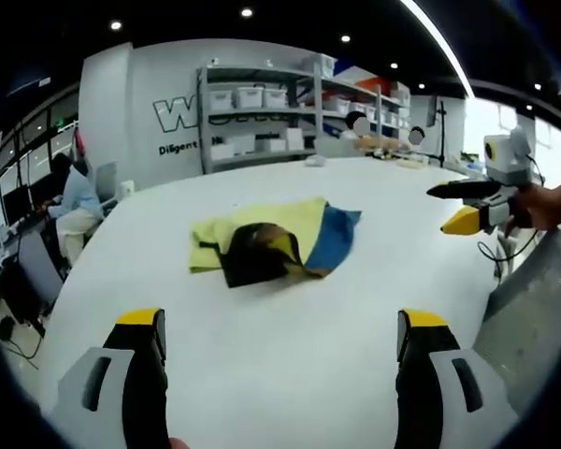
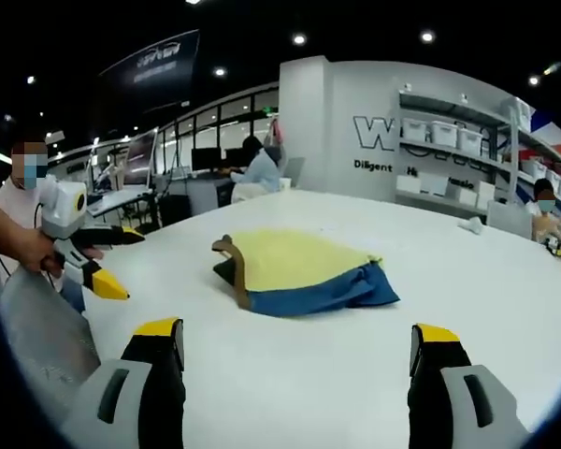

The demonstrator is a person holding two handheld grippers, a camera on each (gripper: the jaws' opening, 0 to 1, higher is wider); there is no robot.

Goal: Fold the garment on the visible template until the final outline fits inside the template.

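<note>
Garment sits bunched mid-surface, at 12 o'clock ahead of the left tongs; yellow, blue and dark panels overlap in a loose heap, so folding looks barely begun or needs redoing; no template outline discernible, can't judge fit. Right gripper view: garment at 12 o'clock beyond the right tongs; both tongs spread wide, holding nothing, clear of the cloth. The right tongs also show at 3 o'clock in the left view, hovering above the surface; likely next: reach in and grab the fabric edges.
</note>
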